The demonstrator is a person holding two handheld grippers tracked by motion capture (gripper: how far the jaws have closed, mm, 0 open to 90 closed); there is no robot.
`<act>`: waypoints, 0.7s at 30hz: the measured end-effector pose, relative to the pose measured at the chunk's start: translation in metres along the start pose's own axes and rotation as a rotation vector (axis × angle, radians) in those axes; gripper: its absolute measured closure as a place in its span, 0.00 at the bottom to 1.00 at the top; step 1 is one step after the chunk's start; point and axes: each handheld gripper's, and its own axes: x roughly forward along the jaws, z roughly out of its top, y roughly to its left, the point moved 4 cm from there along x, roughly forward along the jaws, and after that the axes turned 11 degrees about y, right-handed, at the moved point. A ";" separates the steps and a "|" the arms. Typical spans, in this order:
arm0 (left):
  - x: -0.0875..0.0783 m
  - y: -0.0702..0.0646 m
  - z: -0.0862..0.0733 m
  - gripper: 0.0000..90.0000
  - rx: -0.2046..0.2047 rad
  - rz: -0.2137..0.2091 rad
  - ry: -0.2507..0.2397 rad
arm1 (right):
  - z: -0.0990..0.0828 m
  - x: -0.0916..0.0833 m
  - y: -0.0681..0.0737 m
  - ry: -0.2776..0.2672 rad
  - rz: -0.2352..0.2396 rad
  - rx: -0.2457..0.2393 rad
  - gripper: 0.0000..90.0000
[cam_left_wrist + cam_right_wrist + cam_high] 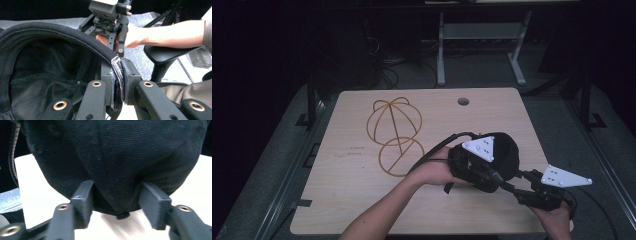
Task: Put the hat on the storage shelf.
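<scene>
Black jaws of the left claw (117,82) press together on the rim of a black cap (50,62), its hollow inside lying just left of them. Opposite, the right claw (116,202) stands spread, its jaws touching the cap's crown on either side of the top button, above the table (362,200). Most of the cap is cut off in that close view.

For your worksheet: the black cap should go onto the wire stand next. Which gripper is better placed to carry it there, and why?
Left. The left gripper is shut on the black fabric cap's rim and sits nearer the gold wire cap stand; the right gripper's jaws only straddle the crown.
</scene>
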 end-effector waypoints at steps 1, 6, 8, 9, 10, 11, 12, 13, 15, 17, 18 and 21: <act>-0.001 0.000 0.000 0.91 -0.001 -0.007 -0.002 | 0.000 0.000 0.000 -0.002 -0.005 -0.005 0.58; -0.006 -0.001 0.000 0.91 0.000 -0.008 -0.015 | 0.004 -0.004 0.004 -0.037 0.010 -0.041 0.89; -0.008 0.001 0.000 0.91 -0.005 -0.001 -0.019 | 0.006 -0.005 0.006 -0.036 0.007 -0.056 0.95; -0.010 0.001 -0.001 0.91 -0.009 0.004 -0.018 | 0.007 -0.005 0.007 -0.034 0.003 -0.060 0.96; -0.011 0.001 -0.003 0.91 -0.013 0.009 -0.017 | 0.008 -0.005 0.008 -0.028 -0.002 -0.057 0.97; -0.012 0.002 -0.004 0.91 -0.015 0.018 -0.012 | 0.008 -0.005 0.008 -0.022 0.000 -0.055 0.97; -0.013 0.002 -0.006 0.91 -0.021 0.023 -0.012 | 0.009 -0.004 0.008 -0.016 -0.003 -0.054 0.98; -0.014 0.003 -0.007 0.91 -0.021 0.026 -0.012 | 0.009 -0.004 0.008 -0.011 -0.008 -0.052 0.98; -0.016 0.004 -0.008 0.90 -0.032 0.037 -0.024 | 0.011 -0.003 0.008 -0.009 -0.015 -0.049 0.98; -0.018 0.005 -0.009 0.90 -0.039 0.038 -0.034 | 0.012 -0.004 0.009 -0.012 -0.013 -0.035 0.98; -0.020 0.005 -0.009 0.90 -0.039 0.046 -0.035 | 0.013 -0.005 0.009 -0.017 -0.007 -0.029 0.98; -0.024 0.006 -0.010 0.86 -0.053 0.083 -0.036 | 0.017 -0.007 0.006 -0.034 0.005 -0.008 0.98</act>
